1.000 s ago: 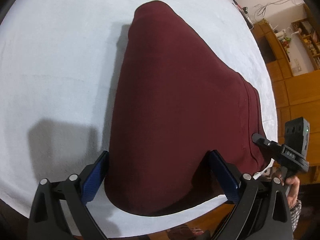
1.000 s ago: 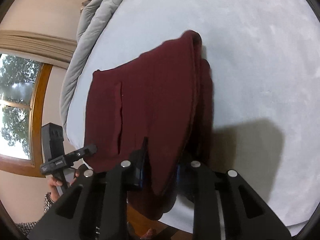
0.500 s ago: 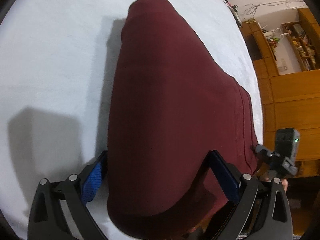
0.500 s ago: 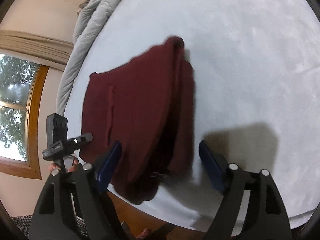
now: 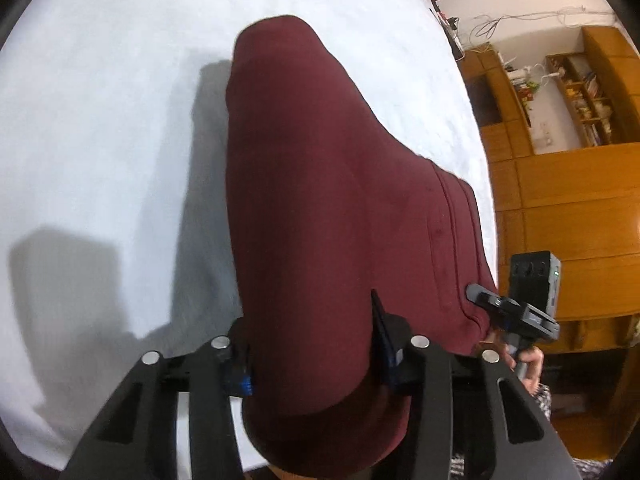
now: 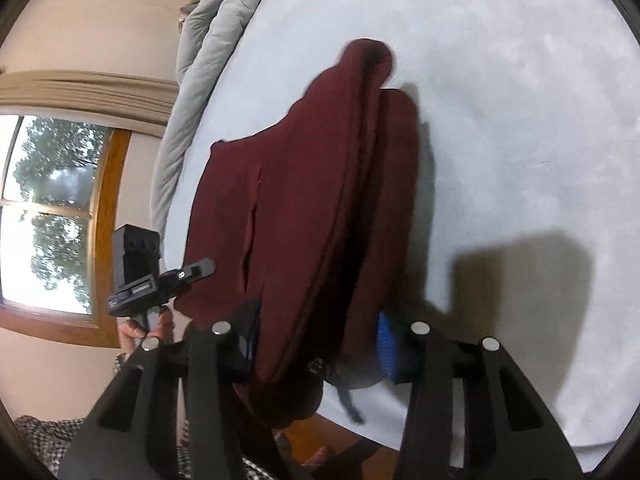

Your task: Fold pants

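At the bed's near edge, both our left gripper (image 5: 310,344) and right gripper (image 6: 316,344) are closing half-wide fingers around the maroon pants (image 5: 340,208), whose end overhangs that edge. Beyond, the folded pants run toward open white bed (image 5: 100,120) on both sides.

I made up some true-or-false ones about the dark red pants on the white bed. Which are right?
1. The dark red pants lie on a white bedcover. True.
2. The pants hang off the near edge of the bed. True.
3. A grey quilt covers the pants. False: it is bunched at the far side, apart from them.
4. The left gripper has pants cloth between its closing jaws. True.
5. The right gripper is far from the pants. False: cloth sits between its closing jaws.
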### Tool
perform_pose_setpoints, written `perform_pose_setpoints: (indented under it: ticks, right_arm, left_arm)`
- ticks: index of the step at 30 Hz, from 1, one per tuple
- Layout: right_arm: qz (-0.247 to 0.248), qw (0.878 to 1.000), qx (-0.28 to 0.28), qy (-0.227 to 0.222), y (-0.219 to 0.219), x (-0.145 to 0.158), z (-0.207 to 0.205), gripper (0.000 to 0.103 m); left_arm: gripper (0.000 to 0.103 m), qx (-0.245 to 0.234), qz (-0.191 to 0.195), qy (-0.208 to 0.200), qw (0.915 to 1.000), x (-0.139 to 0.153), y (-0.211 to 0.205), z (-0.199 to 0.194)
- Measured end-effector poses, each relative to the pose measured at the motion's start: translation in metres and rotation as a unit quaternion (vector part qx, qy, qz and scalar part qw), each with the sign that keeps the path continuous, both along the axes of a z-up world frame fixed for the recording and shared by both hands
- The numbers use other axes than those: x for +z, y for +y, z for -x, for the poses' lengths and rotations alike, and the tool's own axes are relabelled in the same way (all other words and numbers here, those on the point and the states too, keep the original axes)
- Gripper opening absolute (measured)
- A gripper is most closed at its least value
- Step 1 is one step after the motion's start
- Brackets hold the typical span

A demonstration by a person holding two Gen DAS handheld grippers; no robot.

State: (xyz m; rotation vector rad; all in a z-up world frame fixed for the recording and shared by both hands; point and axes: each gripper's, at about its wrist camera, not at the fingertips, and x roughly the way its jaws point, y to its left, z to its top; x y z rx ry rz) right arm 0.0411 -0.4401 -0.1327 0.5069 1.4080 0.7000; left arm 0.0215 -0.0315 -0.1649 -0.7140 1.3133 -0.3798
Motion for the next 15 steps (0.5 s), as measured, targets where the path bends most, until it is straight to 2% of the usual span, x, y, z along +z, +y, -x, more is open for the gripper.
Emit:
perform_pose_setpoints:
  ticks: [2, 4, 5, 7, 9, 12, 15]
  right_arm:
    - [0.026, 1.0, 0.004, 0.007, -0.001, -0.013, 0.002, 0.044]
    - [0.019, 0.999, -0.008, 0.029, -0.003, -0.031, 0.001, 0.047]
    - [0.009, 1.0, -0.009, 0.028, -0.005, -0.032, 0.001, 0.048]
    - [0.009, 1.0, -0.002, 0.021, -0.003, -0.026, 0.001, 0.058]
    - [0.021, 1.0, 0.009, 0.009, 0.001, -0.017, -0.001, 0.066]
    - [0.019, 1.0, 0.003, -0.002, -0.004, -0.012, -0.006, 0.08]
    - [0.002, 1.0, -0.01, -0.002, -0.011, -0.014, -0.014, 0.084]
  left_arm:
    - [0.045, -0.007, -0.026, -0.002, 0.9996, -0.009, -0.007, 0.007]
    - [0.051, -0.003, -0.034, 0.004, 0.9994, -0.023, -0.008, 0.005]
    - [0.053, 0.008, -0.023, 0.01, 0.9997, -0.028, -0.004, 0.004]
    - [0.058, 0.016, -0.006, 0.013, 0.9998, -0.026, 0.001, 0.0]
    - [0.064, 0.005, -0.019, 0.011, 0.9997, -0.019, -0.003, -0.007]
    - [0.076, -0.01, -0.061, 0.006, 0.9981, -0.012, -0.011, -0.019]
    - [0.081, -0.007, -0.07, -0.002, 0.9975, -0.008, -0.007, -0.031]
